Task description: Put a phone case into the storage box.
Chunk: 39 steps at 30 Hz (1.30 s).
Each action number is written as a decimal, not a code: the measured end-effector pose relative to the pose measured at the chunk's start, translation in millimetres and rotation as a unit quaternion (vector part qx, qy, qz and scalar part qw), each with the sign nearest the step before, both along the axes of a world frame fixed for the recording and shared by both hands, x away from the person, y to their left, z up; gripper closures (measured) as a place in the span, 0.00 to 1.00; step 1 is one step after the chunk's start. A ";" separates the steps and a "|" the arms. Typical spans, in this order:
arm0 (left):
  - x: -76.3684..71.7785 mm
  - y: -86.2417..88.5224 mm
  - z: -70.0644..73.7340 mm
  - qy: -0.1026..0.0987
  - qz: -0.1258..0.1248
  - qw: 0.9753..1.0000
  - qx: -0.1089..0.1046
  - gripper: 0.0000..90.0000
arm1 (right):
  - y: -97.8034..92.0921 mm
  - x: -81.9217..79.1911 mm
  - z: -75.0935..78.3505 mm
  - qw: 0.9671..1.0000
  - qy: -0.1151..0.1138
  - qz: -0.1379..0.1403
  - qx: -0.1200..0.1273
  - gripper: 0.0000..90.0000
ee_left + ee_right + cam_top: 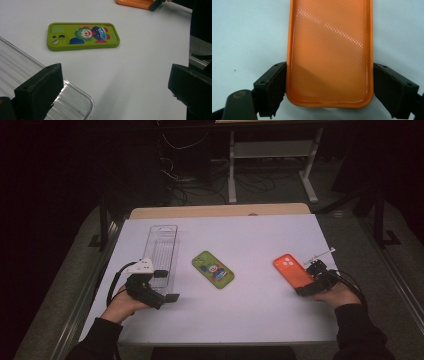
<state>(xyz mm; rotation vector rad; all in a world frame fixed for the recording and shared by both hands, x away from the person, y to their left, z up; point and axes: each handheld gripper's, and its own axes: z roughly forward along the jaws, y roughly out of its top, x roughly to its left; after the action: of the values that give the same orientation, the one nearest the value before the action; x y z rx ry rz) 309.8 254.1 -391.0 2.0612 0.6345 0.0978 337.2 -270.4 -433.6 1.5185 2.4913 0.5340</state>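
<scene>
We wear dark long sleeves — the left sleeve [102,332] and right sleeve [357,327] both end at the wrist. Our left gripper [165,296] is black and blocky, topped by a pale grey three-cornered plate [140,266], with a black cable [114,282] looping off its side. Our right gripper [303,289] is black too, trailing a looped cable [352,285] and carrying a thin pale bar [320,254] — up close its matte fingers [270,86] show small screw holes, and a brass-coloured ring [239,94] marks the body.

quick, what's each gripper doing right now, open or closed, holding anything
Left gripper: open, holding nothing, beside the clear tray.
Right gripper: jaws against both sides of the orange phone case, gripping it.
</scene>
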 end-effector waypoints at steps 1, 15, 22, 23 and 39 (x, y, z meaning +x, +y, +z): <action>-0.1 0.2 0.1 0.000 0.000 1.000 0.000 0.00 | 0.2 -0.1 0.4 1.000 0.003 -0.003 0.003 0.17; 2.5 -1.0 7.5 -0.009 -0.006 1.000 0.001 0.00 | -3.7 -0.4 20.0 0.999 -0.028 0.017 0.020 0.17; 11.1 -6.9 16.8 -0.010 -0.012 1.000 -0.003 0.00 | 9.6 2.8 34.5 0.997 -0.043 0.055 0.024 0.17; 12.4 -8.7 18.4 -0.011 -0.012 1.000 -0.006 0.00 | 11.8 3.6 35.5 0.997 -0.046 0.064 0.023 0.17; 37.1 -35.9 37.5 -0.024 -0.046 0.999 0.007 0.00 | 37.9 12.9 39.6 0.985 -0.042 0.161 0.035 0.17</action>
<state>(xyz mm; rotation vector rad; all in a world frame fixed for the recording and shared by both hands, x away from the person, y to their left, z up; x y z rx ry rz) 347.0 218.1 -353.5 2.0913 0.5104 0.0982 350.1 -232.5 -394.0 1.0902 2.6909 0.7244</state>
